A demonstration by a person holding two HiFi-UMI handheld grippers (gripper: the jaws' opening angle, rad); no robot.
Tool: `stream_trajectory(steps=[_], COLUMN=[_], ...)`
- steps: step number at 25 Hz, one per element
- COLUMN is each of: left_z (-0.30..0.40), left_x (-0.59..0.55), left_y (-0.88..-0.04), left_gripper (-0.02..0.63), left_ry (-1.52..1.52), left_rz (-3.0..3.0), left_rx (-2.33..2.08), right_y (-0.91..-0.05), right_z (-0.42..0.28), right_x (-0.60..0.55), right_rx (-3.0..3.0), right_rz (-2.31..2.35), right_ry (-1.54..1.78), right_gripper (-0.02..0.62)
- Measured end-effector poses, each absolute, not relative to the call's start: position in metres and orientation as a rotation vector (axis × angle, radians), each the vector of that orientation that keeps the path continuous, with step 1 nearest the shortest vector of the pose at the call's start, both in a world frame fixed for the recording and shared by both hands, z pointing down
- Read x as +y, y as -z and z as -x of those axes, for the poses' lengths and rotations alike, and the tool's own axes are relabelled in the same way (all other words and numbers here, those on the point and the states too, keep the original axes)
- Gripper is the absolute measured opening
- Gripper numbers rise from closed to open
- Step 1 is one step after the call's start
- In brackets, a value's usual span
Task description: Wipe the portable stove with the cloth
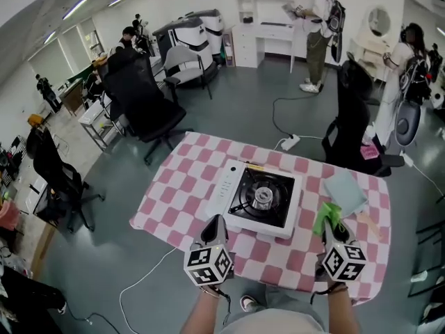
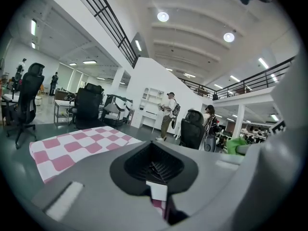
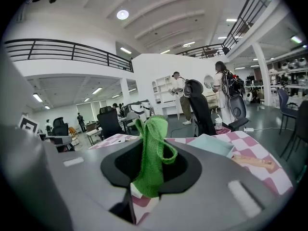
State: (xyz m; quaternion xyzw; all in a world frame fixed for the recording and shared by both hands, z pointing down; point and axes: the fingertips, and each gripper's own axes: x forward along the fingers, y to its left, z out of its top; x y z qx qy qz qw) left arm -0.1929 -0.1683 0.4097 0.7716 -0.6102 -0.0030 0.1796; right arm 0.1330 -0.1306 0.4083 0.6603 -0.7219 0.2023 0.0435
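two hand-held grippers, both low over the near edge of the table.

1. left gripper (image 1: 215, 223) (image 2: 155, 171): jaws together, nothing between them. marker cube (image 1: 208, 264) sits at its rear, towards the person.
2. right gripper (image 1: 333, 225) (image 3: 148, 179): jaws clamped on the green cloth (image 1: 326, 216) (image 3: 152, 150). the cloth stands up out of the jaws in a folded loop, with its upper end drooping over to the gripper's right. it has its own marker cube (image 1: 345, 262) at the rear.
3. portable stove (image 1: 257, 199): just ahead of the left gripper and ahead-left of the right gripper. white body, black top with a round burner in the middle, and a white control panel on the side farther from the right gripper. the green cloth is near the stove's right-hand near corner, not on its top. contact cannot be told.
4. checked tablecloth (image 1: 174, 186) (image 2: 72, 150): pink and white, under both grippers and the stove.
5. pale blue cloth (image 1: 345, 192) (image 3: 211, 145): flat on the tablecloth, just ahead of the right gripper.
6. wooden item (image 1: 368, 225) (image 3: 251, 162): to the right of the right gripper, kind unclear.
7. office chair (image 1: 142, 103): black, on the floor well beyond the left gripper.
8. power strip (image 1: 290, 142): white, on the floor beyond the table's far edge.
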Motion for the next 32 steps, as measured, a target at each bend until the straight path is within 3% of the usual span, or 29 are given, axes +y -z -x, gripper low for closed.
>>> stream_trajectory(steps=[17, 32], left_z=[0.142, 0.131], left_x=[-0.184, -0.202], left_y=[-0.426, -0.447], left_gripper=[0.0, 0.0], left_ry=[-0.026, -0.056], left_rz=[-2.217, -2.18], left_rx=[-1.636, -1.647], right_y=[-0.407, -0.408], right_z=[-0.176, -0.186], right_x=[-0.14, -0.192], right_rx=[-2.188, -2.256], right_rz=[-2.014, -1.664], right_ry=[-0.597, -0.45], right_gripper=[0.1, 0.1])
